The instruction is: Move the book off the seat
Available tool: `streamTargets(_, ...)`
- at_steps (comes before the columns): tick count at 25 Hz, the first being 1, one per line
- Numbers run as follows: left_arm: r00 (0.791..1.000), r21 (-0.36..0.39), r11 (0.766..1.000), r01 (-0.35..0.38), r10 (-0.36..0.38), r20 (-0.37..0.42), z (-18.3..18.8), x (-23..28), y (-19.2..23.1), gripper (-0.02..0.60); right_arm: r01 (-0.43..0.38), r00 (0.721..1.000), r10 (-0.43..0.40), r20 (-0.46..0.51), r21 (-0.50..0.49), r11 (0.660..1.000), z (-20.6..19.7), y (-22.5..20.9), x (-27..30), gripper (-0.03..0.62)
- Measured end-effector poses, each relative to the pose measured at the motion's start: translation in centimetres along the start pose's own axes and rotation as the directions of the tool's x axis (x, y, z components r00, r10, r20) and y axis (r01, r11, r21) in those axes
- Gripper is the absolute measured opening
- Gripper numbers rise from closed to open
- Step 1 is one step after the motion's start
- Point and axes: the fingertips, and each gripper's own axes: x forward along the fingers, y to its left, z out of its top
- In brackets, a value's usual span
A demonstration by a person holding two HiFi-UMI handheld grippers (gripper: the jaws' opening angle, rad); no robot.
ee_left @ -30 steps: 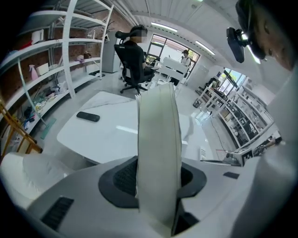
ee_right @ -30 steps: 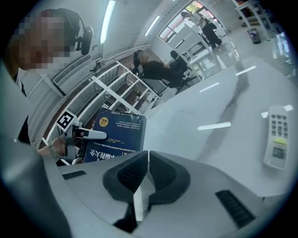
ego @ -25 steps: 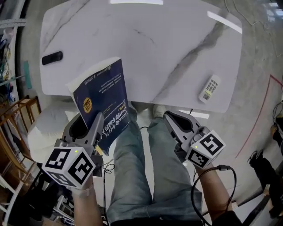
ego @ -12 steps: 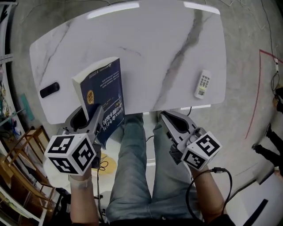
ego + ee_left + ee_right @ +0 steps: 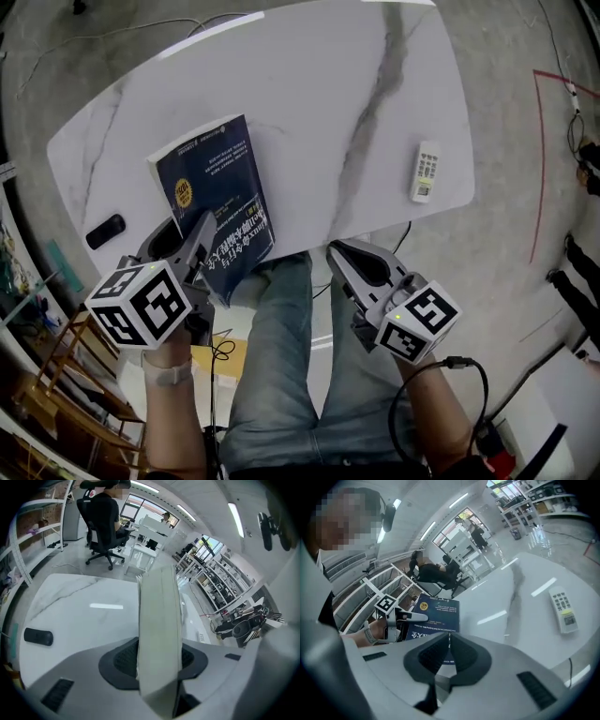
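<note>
The left tongs (image 5: 194,246) are clamped on the book (image 5: 211,192), a thick dark-blue paperback. The pads press on both covers near its bottom end, and the pale page block stands on edge between them in the left gripper view. In the head view the book sits at about 10 o'clock, with its upper part over the near-left area of the white marble desk (image 5: 309,103) and its lower end past the desk's near edge. No seat shows under it. Whether it touches the desk yet I cannot tell. The right tongs (image 5: 339,255) are closed on nothing, at about 5 o'clock from the book, above the person's jeans-clad legs (image 5: 281,375).

The main risks, as I judge them:
- The hold is on one end only, so the long free part could swing or sag and work the book out of the pads.
- If the book is let go while its lower end overhangs the edge, it could tip back off the desk towards the legs and the floor.
- A small black device (image 5: 103,231) lies on the desk at about 8 o'clock from the book, and a careless set-down to that side could knock it.
- The remote control (image 5: 426,172), at 3 o'clock and well apart, looks safe.
</note>
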Motion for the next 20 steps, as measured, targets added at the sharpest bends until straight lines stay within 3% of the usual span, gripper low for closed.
streamTargets(14, 0.995, -0.085, 0.993, 0.080, -0.084, -0.054, 2.5, 3.1, 5.4, 0.170, 0.041, 0.999, -0.040, -0.022, 0.024, 0.999, -0.4, 1.6, 3.7, 0.014)
streamTargets(20, 0.988, -0.131, 0.984, 0.125, -0.136, -0.078, 1.6, 4.9, 7.4, 0.172, 0.039, 0.998, -0.038, -0.042, 0.030, 0.999, -0.9, 1.7, 5.2, 0.014)
